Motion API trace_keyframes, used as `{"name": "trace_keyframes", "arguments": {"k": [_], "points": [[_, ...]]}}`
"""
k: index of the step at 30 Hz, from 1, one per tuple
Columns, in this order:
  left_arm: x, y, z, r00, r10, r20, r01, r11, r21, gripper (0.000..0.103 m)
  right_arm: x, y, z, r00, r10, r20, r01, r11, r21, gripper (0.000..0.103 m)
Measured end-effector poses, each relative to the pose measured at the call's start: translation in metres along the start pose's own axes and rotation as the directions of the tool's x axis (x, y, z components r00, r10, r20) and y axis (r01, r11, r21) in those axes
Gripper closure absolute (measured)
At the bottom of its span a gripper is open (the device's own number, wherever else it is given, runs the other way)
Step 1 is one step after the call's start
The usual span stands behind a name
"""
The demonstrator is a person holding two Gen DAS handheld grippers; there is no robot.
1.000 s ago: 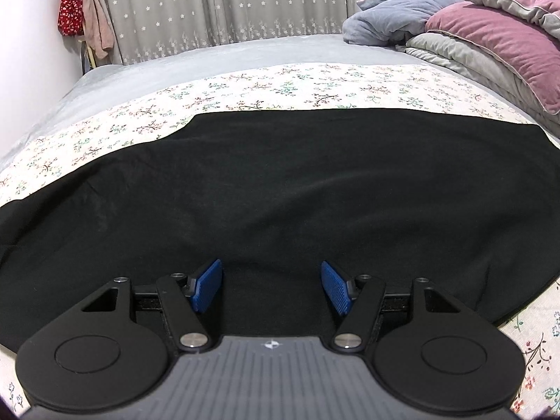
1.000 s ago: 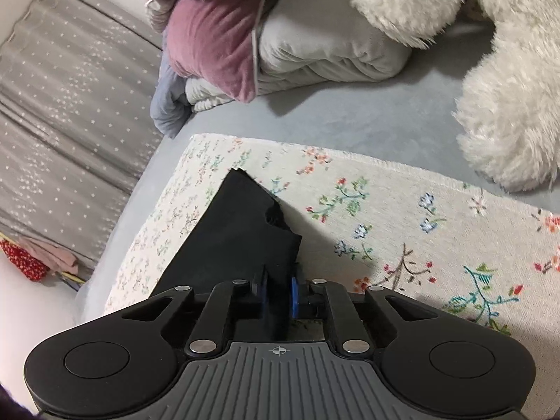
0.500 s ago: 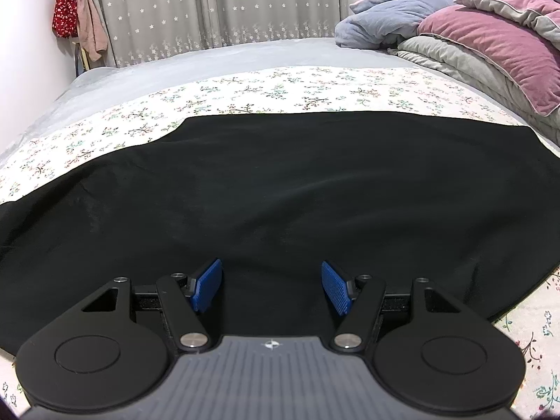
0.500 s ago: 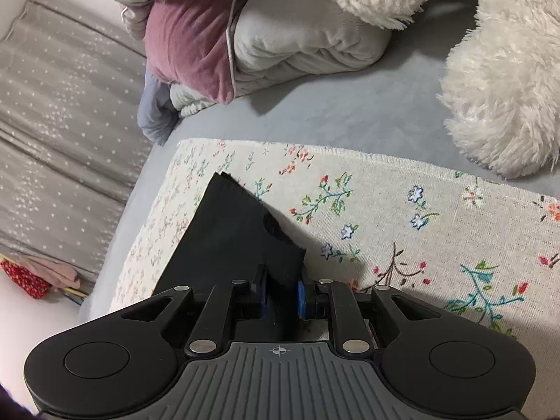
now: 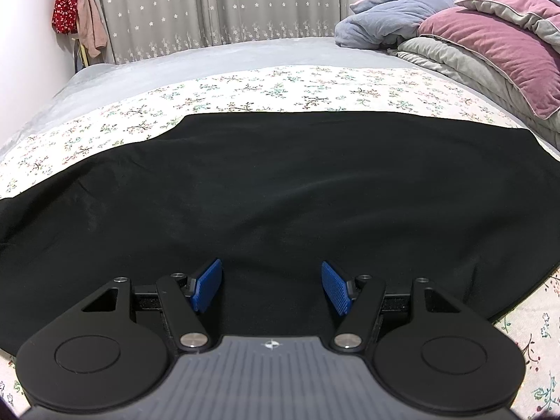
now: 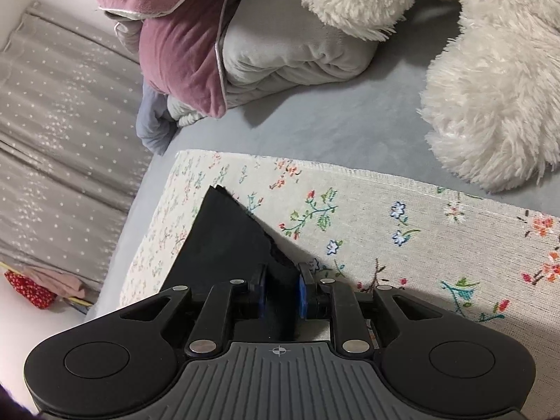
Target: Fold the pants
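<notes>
The black pants [image 5: 280, 189] lie spread flat across a floral cloth [image 5: 266, 87] on the bed. My left gripper [image 5: 271, 285] is open, its blue pads just above the near edge of the pants, holding nothing. In the right wrist view one end of the pants [image 6: 224, 238] lies on the floral cloth [image 6: 402, 224]. My right gripper [image 6: 281, 288] has its jaws a little apart with the pants' corner still between the pads; the grip looks loosened.
Pink and grey pillows and a blue blanket [image 5: 395, 17] are piled at the bed's far right. A white plush toy [image 6: 490, 98] lies beyond the cloth's edge. Grey starred curtains [image 5: 210, 3] hang behind the bed.
My right gripper's jaws have widened around the pants' corner, which has settled lower on the cloth. My left gripper has drifted slightly; it stays open.
</notes>
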State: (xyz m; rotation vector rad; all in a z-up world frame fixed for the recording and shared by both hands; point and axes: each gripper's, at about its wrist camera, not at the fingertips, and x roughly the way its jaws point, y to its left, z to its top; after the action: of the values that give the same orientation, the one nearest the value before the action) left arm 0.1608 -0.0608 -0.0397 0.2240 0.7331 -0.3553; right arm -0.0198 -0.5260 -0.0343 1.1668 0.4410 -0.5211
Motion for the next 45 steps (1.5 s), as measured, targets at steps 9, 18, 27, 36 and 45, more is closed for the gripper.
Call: {"name": "trace_keyframes", "arguments": {"k": [9,18,27,36,45], "points": [[0.0,0.0,0.001,1.0,-0.004,-0.001,0.004,1.0,-0.001,0.037,-0.008,0.006,-0.004,1.0,0.006,-0.012,-0.006,0.999,-0.046,0.056],[0.0,0.001,0.001,1.0,-0.008,-0.002,0.008,1.0,-0.001,0.036,-0.003,0.014,-0.018,0.985,0.132,-0.108,-0.136,0.99,-0.027,0.056],[0.0,0.002,0.0,1.0,-0.008,0.001,0.008,1.0,0.004,0.034,0.01,0.021,-0.034,0.994,0.087,-0.064,-0.088,0.996,-0.009,0.059],[0.001,0.003,0.0,1.0,-0.009,0.0,0.009,1.0,0.002,0.033,0.009,0.032,-0.038,0.997,0.039,0.07,-0.038,0.999,-0.019,0.094],[0.002,0.016,0.006,0.998,-0.067,-0.014,0.066,0.994,-0.086,0.033,0.0,0.141,-0.092,0.975,0.144,0.17,-0.007,0.781,-0.624,0.099]]}}
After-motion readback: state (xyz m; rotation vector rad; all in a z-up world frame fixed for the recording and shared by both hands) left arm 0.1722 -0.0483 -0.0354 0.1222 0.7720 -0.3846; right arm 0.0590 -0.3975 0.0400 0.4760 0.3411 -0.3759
